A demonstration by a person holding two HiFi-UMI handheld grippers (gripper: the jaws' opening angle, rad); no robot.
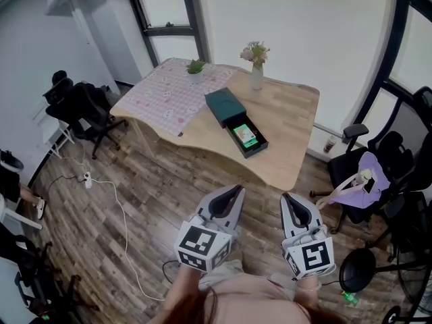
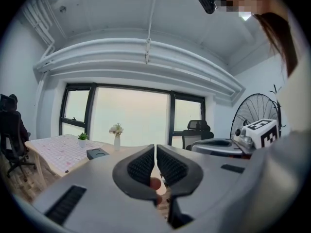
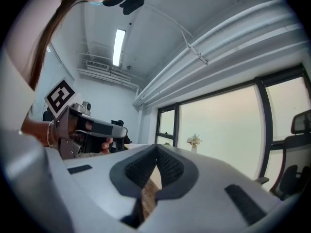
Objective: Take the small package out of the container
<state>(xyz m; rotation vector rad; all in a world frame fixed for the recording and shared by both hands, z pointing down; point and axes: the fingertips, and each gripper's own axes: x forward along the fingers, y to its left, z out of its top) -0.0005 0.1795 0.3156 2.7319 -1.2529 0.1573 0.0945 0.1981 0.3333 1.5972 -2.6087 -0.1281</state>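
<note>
A dark green container (image 1: pixel 235 121) lies on the wooden table (image 1: pixel 287 133), its drawer slid out toward me. A small green package (image 1: pixel 245 136) rests inside the drawer. My left gripper (image 1: pixel 232 193) and right gripper (image 1: pixel 288 199) hover close to my body above the floor, well short of the table. Both are shut with nothing between the jaws. In the left gripper view the container (image 2: pixel 97 153) shows small and far beyond the left gripper (image 2: pixel 155 155). The right gripper view shows the right gripper (image 3: pixel 156 156) tilted upward, toward window and ceiling.
A vase of flowers (image 1: pixel 256 65) and a small potted plant (image 1: pixel 196 66) stand at the table's far side, on and beside a patterned cloth (image 1: pixel 172 93). Office chairs (image 1: pixel 84 110) flank the table; one chair (image 1: pixel 368 181) at the right carries purple clothing. A cable (image 1: pixel 121 214) runs over the floor.
</note>
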